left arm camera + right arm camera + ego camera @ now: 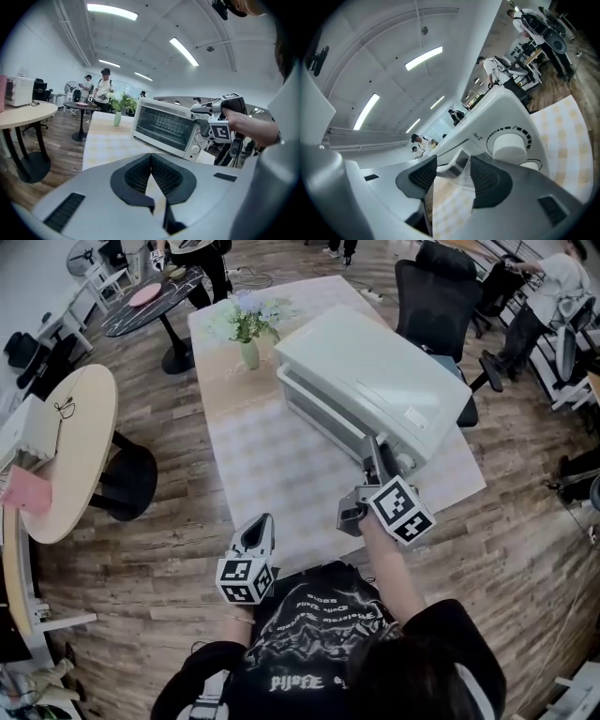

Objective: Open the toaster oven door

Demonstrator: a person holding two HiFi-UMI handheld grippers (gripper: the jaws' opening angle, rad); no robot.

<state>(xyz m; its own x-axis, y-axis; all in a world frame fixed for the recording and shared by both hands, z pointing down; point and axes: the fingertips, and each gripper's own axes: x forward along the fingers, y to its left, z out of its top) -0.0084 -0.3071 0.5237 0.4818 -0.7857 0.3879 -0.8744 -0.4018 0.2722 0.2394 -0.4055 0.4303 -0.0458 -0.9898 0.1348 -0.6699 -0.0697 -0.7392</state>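
Note:
A white toaster oven sits on the checked tablecloth, its glass door facing the person's left. In the left gripper view the door looks closed. My right gripper is at the oven's upper front corner beside the control knobs. It is open, and its jaws straddle the end of the white door handle. My left gripper hangs at the table's near edge, well short of the oven. It is shut with nothing between its pads.
A vase of flowers stands on the table behind the oven. A round wooden table is at the left, a black office chair behind the oven. Several people stand far back.

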